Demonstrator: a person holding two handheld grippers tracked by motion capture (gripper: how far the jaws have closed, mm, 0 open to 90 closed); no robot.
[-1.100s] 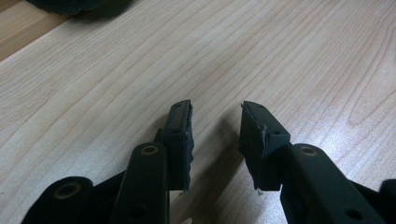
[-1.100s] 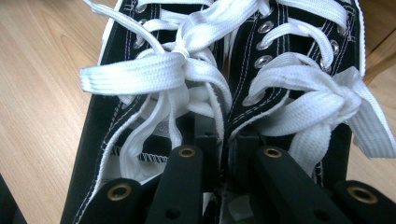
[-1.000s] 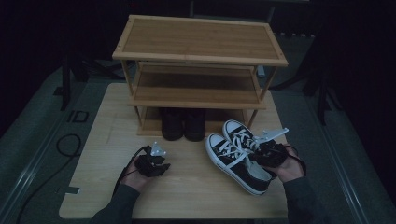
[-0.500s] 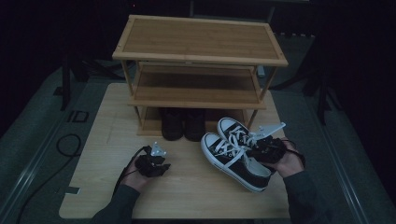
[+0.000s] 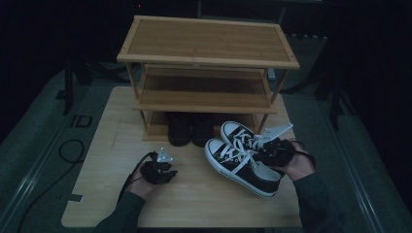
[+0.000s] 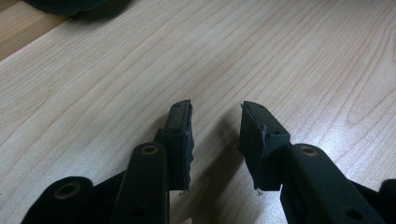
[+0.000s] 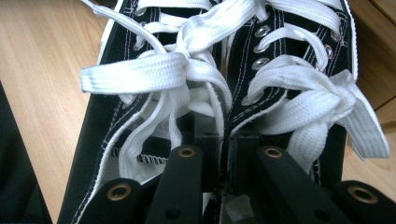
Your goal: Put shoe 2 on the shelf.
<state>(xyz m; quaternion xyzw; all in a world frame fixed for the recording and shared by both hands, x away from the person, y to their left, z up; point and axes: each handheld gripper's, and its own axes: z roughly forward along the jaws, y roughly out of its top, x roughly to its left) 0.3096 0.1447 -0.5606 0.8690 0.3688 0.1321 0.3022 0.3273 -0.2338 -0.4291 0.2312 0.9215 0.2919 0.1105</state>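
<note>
Sneakers lifted nearer the shelf, right gripper fingers pinching both, left gripper fingers apart, empty, no readable writing

The dark boots sit half hidden under the rack's lowest shelf — the sneakers' toes are cut off.

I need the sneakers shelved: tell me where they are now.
High view: the sneakers sit right of centre on the table, before the rack, right of the black boots, pinched together by the right gripper.
</note>
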